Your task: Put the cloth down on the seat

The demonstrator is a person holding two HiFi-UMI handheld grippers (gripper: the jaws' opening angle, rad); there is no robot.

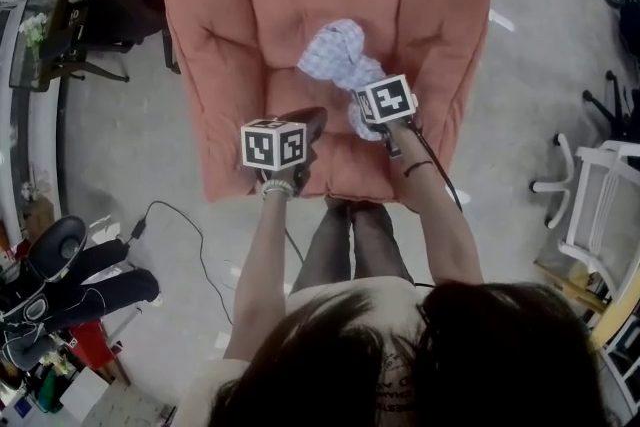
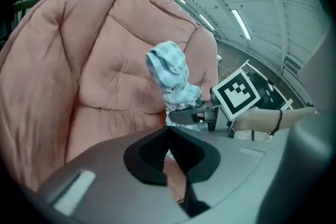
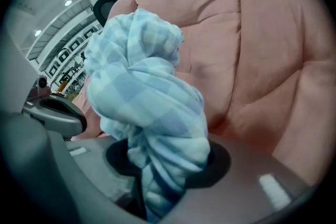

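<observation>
A pink padded armchair (cushions tufted and creased) stands on the grey floor — a black cable lies beside it.

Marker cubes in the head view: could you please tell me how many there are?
2. One cube is on the left gripper, over the seat; the other on the right gripper, beside the cloth.

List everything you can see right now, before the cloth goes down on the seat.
armchair: one, salmon pink, padded, centre of the head view.
cloth: one, pale blue and white check, bunched over the seat, in the right gripper.
floor: grey, all around.
cable: one, black, on the floor at lower left.
chair frame: one, white, right edge.
left gripper: one, grey, jaws together, empty, over the seat front.
right gripper: one, grey, clamped on the cloth.
forearms: two, bare, behind the grippers.
</observation>
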